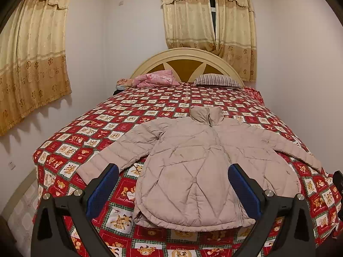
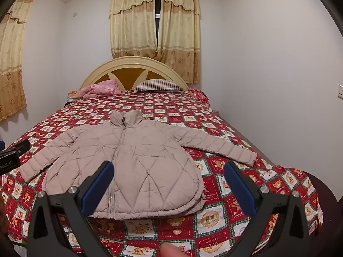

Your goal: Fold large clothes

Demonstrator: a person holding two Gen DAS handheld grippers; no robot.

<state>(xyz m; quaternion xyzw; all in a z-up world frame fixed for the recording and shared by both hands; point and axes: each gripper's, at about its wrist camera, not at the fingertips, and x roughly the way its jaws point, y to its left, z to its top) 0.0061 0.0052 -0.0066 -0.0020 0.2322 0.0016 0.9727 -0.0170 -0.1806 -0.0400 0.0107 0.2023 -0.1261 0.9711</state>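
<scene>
Jacket of pale pinkish-beige quilted down [image 1: 193, 171], zipped shut, spread front-up on bed with red patchwork teddy-bear quilt [image 1: 107, 115], near the foot end. Collar turned toward the headboard, hem toward the cameras, both sleeves stretched out sideways and flat on the quilt. In the left wrist view, lying mostly between the two fingers and a little toward the right one; in the right wrist view, shifted toward the left finger.

Left gripper [image 1: 173, 184] hovering above the foot of the bed, tilted downward, black fingers with blue ribbed pads [image 1: 103, 192], jaws spread wide, nothing between them, apart from the jacket. Right gripper [image 2: 169, 184] likewise above the foot end, tilted downward, blue pads [image 2: 240, 188] set wide, jaws fully spread, holding nothing. Part of the other gripper's black body visible at the left edge of the right wrist view, beside the end of one sleeve. Fingertip [image 2: 169, 250] of a person at the bottom edge of the right wrist view.

Farther back: cream arched wooden headboard with brown panels [image 1: 186, 64], crumpled pink floral bedding [image 1: 156, 79] on its left side, striped pillow [image 1: 216, 80] on its right side, both touching the quilt. Beige-gold flowered curtains [image 1: 210, 17] hanging over the window behind the headboard, another pair on the left wall. White walls all round.
</scene>
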